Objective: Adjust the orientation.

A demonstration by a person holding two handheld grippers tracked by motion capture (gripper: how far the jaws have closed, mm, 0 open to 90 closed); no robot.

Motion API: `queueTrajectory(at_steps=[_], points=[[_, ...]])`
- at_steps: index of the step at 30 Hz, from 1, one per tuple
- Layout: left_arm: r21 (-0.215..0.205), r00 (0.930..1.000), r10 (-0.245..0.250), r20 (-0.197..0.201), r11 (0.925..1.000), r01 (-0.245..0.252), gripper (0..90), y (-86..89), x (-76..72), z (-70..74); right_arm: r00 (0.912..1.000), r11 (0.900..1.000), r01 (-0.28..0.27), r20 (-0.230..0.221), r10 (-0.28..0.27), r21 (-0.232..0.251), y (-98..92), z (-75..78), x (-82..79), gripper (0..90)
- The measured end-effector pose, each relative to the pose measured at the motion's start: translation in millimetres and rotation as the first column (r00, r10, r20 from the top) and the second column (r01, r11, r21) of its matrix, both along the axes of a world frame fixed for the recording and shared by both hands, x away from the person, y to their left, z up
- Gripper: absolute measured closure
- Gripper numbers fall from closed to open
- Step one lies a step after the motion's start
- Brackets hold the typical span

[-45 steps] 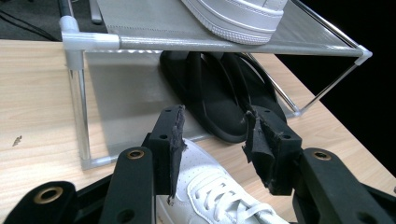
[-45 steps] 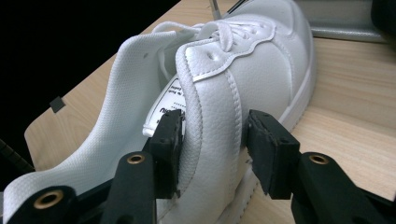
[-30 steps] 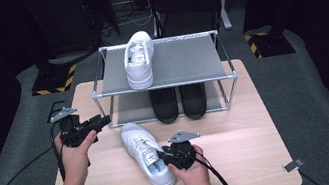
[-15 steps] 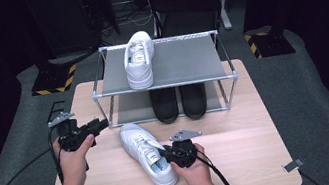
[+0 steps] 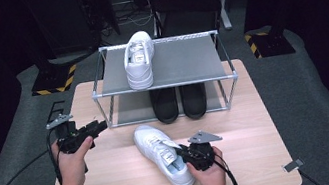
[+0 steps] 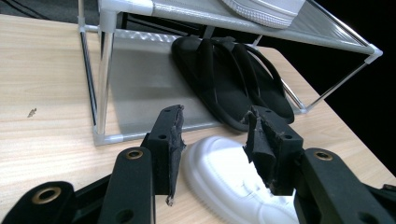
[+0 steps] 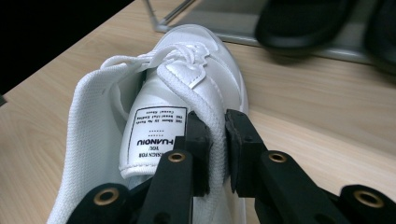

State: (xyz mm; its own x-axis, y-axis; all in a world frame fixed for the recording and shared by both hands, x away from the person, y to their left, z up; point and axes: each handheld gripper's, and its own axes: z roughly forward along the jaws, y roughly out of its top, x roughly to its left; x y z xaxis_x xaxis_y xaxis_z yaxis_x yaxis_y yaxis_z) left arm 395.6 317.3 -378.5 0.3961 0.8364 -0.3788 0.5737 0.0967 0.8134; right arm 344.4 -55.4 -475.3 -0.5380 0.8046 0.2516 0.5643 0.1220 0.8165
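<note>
1. A pale wooden table [image 5: 116, 181] stands in a dark room, grey floor around it, and I watch from above.
2. At its far side a metal shoe rack [image 5: 166, 84] carries one white sneaker on the top shelf [image 5: 139, 58]; black slippers [image 5: 179, 102] sit side by side on the lower shelf.
3. Since a second ago my right hand has slid a little along the table, and the right gripper [image 7: 215, 133] has just been closing, with the shoe's collar between its pads.
4. The white sneaker on the table [image 5: 163, 156] lies in front of the rack, toe towards it; my right jaws now pinch the padded collar beside the tongue label.
5. My left gripper [image 6: 212, 140] hovers at the table's left edge, jaws spread and empty, the sneaker's toe just beyond and below them.
</note>
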Motion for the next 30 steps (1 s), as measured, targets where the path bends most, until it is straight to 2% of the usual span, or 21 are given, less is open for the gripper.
queueTrajectory(at_steps=[1,3,7,8,9,10,11,12,18,23,24,26,27,30], points=[[0.0,1.0,0.0,0.0,1.0,0.0,55.3,0.0,0.0,0.0,1.0,1.0,0.0,0.0,0.0,0.0,0.0,0.0,0.0,79.8],[0.016,0.9999,-0.008,0.009,0.9998,0.007,55.3,0.4,-1.3,-0.7,0.9999,1.0,0.014,-0.009,-0.014,0.019,-15.3,-4.3,-2.7,77.1],[0.008,1.0,-0.009,0.001,0.9999,0.009,55.2,-0.7,-3.8,-1.8,0.9993,0.998,-0.024,-0.028,0.026,0.054,-19.5,-7.6,0.3,70.4],[-0.005,1.0,0.001,0.001,1.0,-0.001,55.2,-1.9,-4.7,-2.2,0.9992,0.998,-0.032,-0.024,0.033,0.046,-19.4,-7.6,1.6,69.1],[-0.005,1.0,0.001,0.001,1.0,-0.001,55.2,-1.9,-4.7,-2.2,0.9984,0.998,-0.037,-0.041,0.039,0.046,-19.3,-7.1,2.1,68.6],[0.013,0.9999,-0.012,0.007,0.9998,0.012,55.1,0.4,-5.0,-3.0,0.9982,0.998,-0.047,-0.034,0.049,0.039,-20.2,-7.6,3.2,67.9],[0.013,0.9999,-0.012,0.007,0.9998,0.012,55.1,0.4,-5.0,-3.0,0.9982,0.998,-0.047,-0.034,0.049,0.039,-20.2,-7.6,3.2,67.9],[-0.013,1.0,0.004,-0.006,0.9999,-0.004,55.1,0.4,-6.1,-4.0,0.9977,0.998,-0.055,-0.037,0.056,0.038,-19.7,-8.8,3.3,67.1],[-0.026,0.9998,0.019,-0.01,0.9995,-0.019,54.9,6.1,-6.8,-7.7,0.9973,0.997,-0.069,-0.024,0.069,0.017,-19.2,-10.1,4.1,66.9],[-0.019,0.9999,0.013,-0.004,0.9997,-0.013,54.7,9.2,-7.2,-7.6,0.9948,0.995,-0.095,-0.036,0.095,-0.009,-15.3,-7.4,2.0,64.7],[-0.021,0.9998,0.018,-0.007,0.9996,-0.018,54.6,9.7,-7.0,-7.8,0.9941,0.993,-0.106,-0.031,0.104,-0.052,-11.6,-7.1,1.4,64.3],[-0.03,0.9997,0.022,-0.013,0.9993,-0.022,54.6,9.6,-7.0,-7.9,0.9931,0.993,-0.107,-0.053,0.104,-0.052,-12.5,-7.8,4.2,63.1],[-0.03,0.9997,0.022,-0.012,0.9993,-0.022,54.6,9.5,-7.1,-7.9,0.9924,0.995,-0.098,-0.077,0.096,-0.032,-13.2,-8.6,5.3,63.1],[-0.024,0.9998,0.019,-0.004,0.9995,-0.019,54.5,8.9,-7.3,-8.0,0.9938,0.997,-0.08,-0.079,0.079,-0.012,-15.5,-10.9,5.3,64.4]])
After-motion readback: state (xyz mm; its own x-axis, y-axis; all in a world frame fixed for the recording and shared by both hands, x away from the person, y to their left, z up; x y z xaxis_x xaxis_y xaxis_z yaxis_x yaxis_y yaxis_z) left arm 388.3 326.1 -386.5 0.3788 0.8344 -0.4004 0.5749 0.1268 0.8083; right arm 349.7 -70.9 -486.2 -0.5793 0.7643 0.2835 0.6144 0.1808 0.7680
